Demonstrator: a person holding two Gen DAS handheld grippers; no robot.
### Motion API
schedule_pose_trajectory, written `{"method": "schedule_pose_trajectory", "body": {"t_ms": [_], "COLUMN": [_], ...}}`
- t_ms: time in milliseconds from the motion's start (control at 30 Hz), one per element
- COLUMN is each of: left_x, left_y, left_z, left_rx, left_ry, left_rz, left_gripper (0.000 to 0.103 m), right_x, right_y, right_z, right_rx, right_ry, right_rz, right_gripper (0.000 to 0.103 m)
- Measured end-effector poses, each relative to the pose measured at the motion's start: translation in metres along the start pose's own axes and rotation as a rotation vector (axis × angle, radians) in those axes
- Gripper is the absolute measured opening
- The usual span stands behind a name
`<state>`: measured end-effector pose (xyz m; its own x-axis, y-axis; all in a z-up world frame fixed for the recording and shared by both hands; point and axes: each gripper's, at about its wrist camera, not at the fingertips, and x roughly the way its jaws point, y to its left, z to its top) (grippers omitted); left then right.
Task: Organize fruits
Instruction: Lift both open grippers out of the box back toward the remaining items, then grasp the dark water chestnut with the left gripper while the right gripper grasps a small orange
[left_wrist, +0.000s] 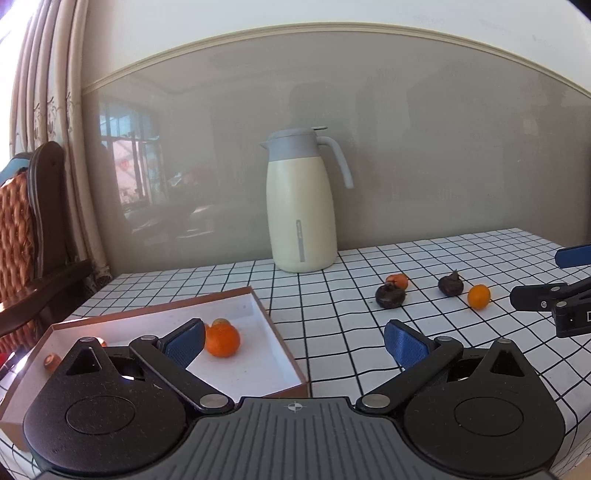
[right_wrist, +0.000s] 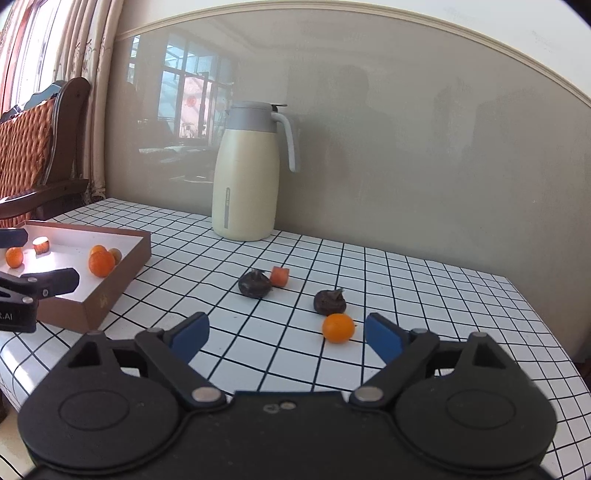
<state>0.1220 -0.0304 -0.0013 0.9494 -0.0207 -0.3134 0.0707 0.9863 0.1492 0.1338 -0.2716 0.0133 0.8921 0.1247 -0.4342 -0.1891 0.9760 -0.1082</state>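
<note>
A brown box with a white inside (left_wrist: 284, 363) stands on the left of the checked tablecloth. It holds an orange (left_wrist: 222, 339) and other small fruits, among them an orange (right_wrist: 101, 263) and a cut piece (right_wrist: 41, 245). My left gripper (left_wrist: 295, 339) is open and empty, its left finger over the box. On the cloth lie two dark wrinkled fruits (right_wrist: 255, 284) (right_wrist: 330, 302), an orange chunk (right_wrist: 279, 276) and a small round orange (right_wrist: 338, 328). My right gripper (right_wrist: 286, 336) is open, with that small orange just ahead of its right finger and not touched.
A cream thermos jug (right_wrist: 247, 173) with a grey lid stands at the back by the wall. A wooden chair with an orange cushion (left_wrist: 22, 236) is left of the table. The table's right edge (right_wrist: 554, 332) drops off beyond the fruits.
</note>
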Motion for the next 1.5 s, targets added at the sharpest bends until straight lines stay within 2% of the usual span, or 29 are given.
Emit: {"method": "schedule_pose_trajectory", "body": {"t_ms": [100, 133, 200, 467, 700, 867, 1000, 1033, 1133, 1200, 1267, 1500], "left_x": [0.008, 0.011, 0.018, 0.060, 0.098, 0.127, 0.152, 0.156, 0.166, 0.172, 0.179, 0.197], "left_y": [-0.019, -0.025, -0.034, -0.054, -0.068, -0.080, -0.085, -0.085, -0.087, -0.090, -0.094, -0.104], "left_z": [0.006, 0.009, 0.012, 0.012, 0.011, 0.013, 0.012, 0.013, 0.018, 0.020, 0.020, 0.023], "left_rx": [0.042, 0.055, 0.067, 0.042, 0.042, 0.043, 0.041, 0.038, 0.033, 0.050, 0.064, 0.070], "left_ry": [-0.014, -0.017, -0.014, 0.035, 0.085, 0.132, 0.186, 0.188, 0.187, 0.188, 0.198, 0.216], "left_rz": [-0.022, -0.028, -0.035, -0.090, -0.127, -0.150, -0.167, -0.169, -0.173, -0.174, -0.178, -0.192], "left_gripper": [0.101, 0.094, 0.088, 0.088, 0.087, 0.082, 0.082, 0.082, 0.082, 0.082, 0.082, 0.082], "right_x": [0.003, 0.005, 0.011, 0.050, 0.074, 0.097, 0.106, 0.108, 0.116, 0.122, 0.128, 0.140], "right_y": [-0.010, -0.013, -0.020, -0.036, -0.036, -0.042, -0.041, -0.042, -0.044, -0.045, -0.048, -0.056], "right_z": [-0.001, -0.001, 0.000, -0.006, -0.001, -0.003, -0.009, -0.010, -0.010, -0.009, -0.007, -0.003], "right_rx": [0.006, 0.007, 0.013, 0.048, 0.008, 0.037, 0.023, 0.025, 0.025, 0.024, 0.036, 0.066], "right_ry": [0.001, 0.000, -0.002, 0.052, 0.057, 0.124, 0.149, 0.152, 0.178, 0.187, 0.202, 0.189], "right_rz": [-0.015, -0.024, -0.039, -0.079, -0.094, -0.078, -0.068, -0.066, -0.050, -0.063, -0.053, -0.033], "right_gripper": [0.081, 0.081, 0.080, 0.067, 0.066, 0.053, 0.050, 0.050, 0.039, 0.039, 0.031, 0.029]}}
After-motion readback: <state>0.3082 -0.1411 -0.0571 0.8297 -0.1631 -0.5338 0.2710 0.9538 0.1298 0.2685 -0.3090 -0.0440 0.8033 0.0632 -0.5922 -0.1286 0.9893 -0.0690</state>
